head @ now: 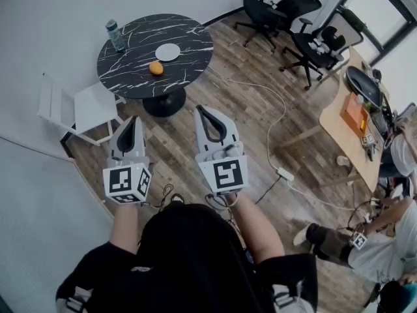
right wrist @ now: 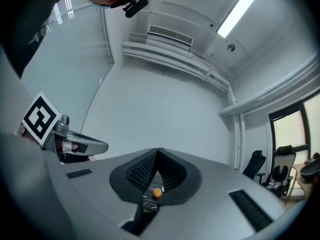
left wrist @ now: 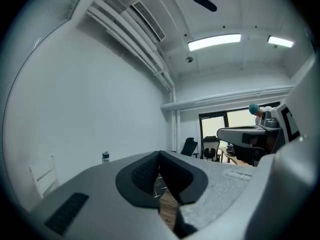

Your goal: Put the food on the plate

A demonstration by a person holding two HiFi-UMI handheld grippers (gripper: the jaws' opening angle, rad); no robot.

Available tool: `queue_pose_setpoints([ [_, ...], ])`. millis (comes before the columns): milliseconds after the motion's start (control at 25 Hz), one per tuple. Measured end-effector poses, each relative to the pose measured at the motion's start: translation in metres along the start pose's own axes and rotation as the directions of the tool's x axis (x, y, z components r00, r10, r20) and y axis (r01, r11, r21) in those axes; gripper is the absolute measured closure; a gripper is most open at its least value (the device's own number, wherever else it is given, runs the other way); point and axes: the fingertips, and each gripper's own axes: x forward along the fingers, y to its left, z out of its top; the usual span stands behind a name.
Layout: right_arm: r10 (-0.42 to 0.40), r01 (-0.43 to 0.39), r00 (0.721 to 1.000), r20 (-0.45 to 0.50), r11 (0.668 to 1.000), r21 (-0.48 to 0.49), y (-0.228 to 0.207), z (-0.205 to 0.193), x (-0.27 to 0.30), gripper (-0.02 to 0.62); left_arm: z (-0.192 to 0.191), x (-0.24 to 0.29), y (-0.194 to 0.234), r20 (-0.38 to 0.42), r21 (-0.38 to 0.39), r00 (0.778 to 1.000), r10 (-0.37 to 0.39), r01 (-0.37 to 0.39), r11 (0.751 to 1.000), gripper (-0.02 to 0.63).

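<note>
Approach step; nothing picked up. Orange point(head: 156, 68) sits on round table point(head: 189, 38), near plate point(head: 167, 52) but not on it. Left gripper point(head: 135, 119) and right gripper point(head: 201, 109): jaws pressed together, empty, well short of table. Next move likely: step closer, spread 1 gripper, pinch orange.

bare floor point(head: 171, 150) to table point(head: 130, 70), chair point(head: 81, 109) left

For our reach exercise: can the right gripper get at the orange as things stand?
Probably not yet: the right gripper is shut, short of the table bearing the orange; nothing blocks the way.
</note>
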Motion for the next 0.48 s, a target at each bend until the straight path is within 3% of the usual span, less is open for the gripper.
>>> queue_pose_setpoints([
  [480,0.052,-0.055,0.997,-0.062,0.997,-0.053,0.038,-0.016,0.015,0.598,-0.019,-0.008,0.042,-0.044,-0.001,0.998,-0.047,0.047,0.999,0.606],
])
